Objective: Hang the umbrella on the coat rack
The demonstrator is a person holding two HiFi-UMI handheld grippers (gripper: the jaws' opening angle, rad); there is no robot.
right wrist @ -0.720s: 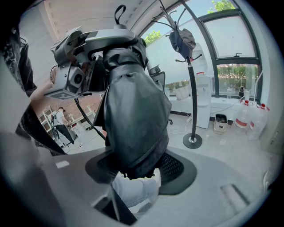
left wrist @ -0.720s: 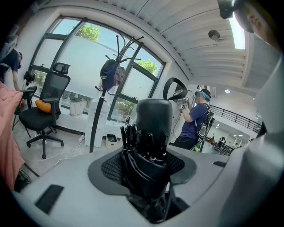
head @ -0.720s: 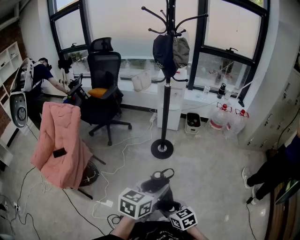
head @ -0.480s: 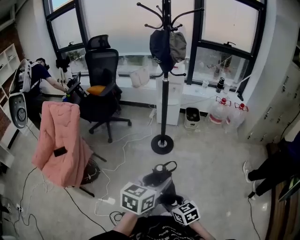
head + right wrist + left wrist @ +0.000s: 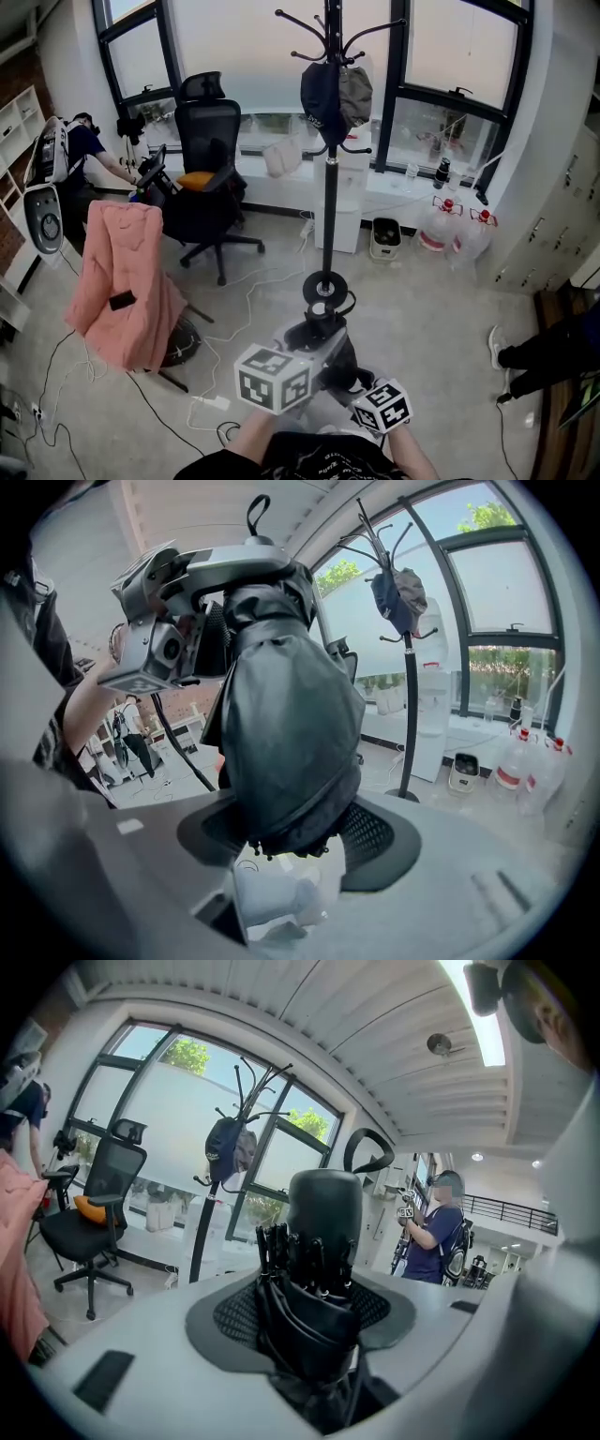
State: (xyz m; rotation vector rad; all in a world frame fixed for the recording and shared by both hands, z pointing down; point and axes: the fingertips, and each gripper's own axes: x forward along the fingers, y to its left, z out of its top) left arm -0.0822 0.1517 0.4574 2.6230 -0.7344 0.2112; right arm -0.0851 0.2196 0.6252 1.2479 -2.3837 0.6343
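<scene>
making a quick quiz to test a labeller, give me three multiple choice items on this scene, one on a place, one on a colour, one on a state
1. In the head view, where does the coat rack stand relative to the black office chair?
A. to its left
B. to its right
C. on top of it

2. What colour is the coat draped left of that chair?
A. pink
B. green
C. yellow

3. What state is the umbrella in?
A. open on the floor
B. hanging on the rack
C. folded, held by the left gripper and the right gripper

Answers:
1 B, the rack's pole rises to the right of the chair.
2 A, the fabric is plainly pink.
3 C, both gripper views show the folded black umbrella between the jaws.
</scene>
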